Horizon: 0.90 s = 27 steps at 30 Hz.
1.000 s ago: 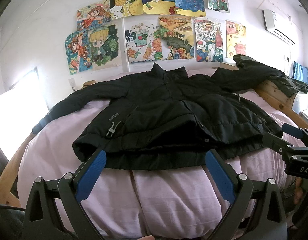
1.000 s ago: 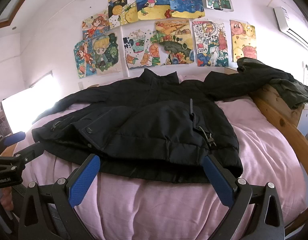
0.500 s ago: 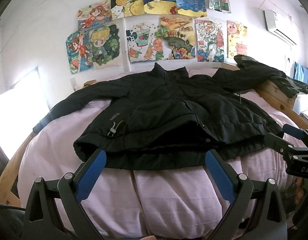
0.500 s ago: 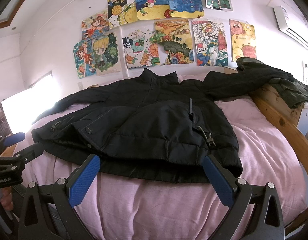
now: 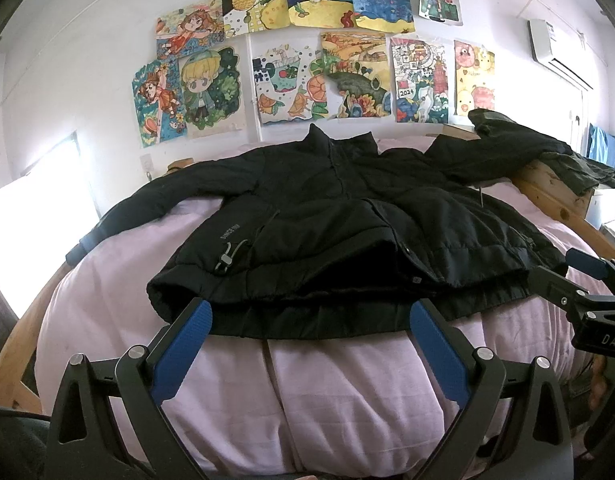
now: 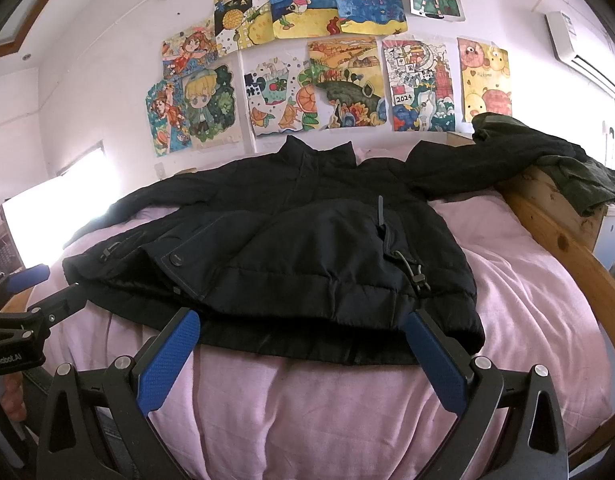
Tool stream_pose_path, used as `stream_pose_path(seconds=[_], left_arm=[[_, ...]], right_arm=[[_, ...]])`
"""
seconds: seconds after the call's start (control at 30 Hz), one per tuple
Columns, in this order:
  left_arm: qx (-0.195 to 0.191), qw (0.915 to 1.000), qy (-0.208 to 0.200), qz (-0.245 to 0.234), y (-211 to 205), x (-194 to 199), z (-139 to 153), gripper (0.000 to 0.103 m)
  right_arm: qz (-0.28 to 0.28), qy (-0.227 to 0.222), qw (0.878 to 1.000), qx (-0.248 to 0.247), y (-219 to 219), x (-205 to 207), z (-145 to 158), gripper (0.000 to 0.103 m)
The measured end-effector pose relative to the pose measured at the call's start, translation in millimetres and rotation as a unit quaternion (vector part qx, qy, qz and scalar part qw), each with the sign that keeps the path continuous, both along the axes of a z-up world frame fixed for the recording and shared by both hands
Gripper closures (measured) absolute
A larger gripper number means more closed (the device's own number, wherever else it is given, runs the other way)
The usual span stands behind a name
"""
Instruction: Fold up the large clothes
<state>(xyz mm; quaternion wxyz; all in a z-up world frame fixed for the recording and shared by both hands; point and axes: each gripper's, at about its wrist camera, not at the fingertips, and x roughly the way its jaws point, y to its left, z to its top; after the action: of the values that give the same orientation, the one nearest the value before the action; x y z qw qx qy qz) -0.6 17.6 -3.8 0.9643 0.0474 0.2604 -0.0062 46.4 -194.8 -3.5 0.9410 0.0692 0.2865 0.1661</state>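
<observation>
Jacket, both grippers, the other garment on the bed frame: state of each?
jacket: spread flat on the bed, unfolded, sleeves out
left gripper: open, at the hem, holding nothing
right gripper: open, at the hem, holding nothing
dark green garment: crumpled on the wooden bed frame

A home bedroom: pink-quilted wooden bed [image 5: 555, 184], children's drawings [image 5: 319, 76] taped on wall.

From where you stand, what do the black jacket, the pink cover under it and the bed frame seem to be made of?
Black jacket: likely padded synthetic, matte with a faint sheen; stitched puffy panels.
Pink cover: soft woven cloth, maybe cotton; matte, with creases.
Bed frame: light wood, apparently varnished; knots and grain show.
</observation>
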Motion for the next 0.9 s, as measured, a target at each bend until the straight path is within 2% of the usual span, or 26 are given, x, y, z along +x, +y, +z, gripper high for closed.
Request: stream_pose_path(seconds=[0.9], left_arm=[[0.0, 1.0, 0.001, 0.001, -1.7, 0.3, 1.0, 0.005]], right_arm=[[-0.001, 0.002, 1.0, 0.001, 0.6, 0.6, -1.6, 0.0]])
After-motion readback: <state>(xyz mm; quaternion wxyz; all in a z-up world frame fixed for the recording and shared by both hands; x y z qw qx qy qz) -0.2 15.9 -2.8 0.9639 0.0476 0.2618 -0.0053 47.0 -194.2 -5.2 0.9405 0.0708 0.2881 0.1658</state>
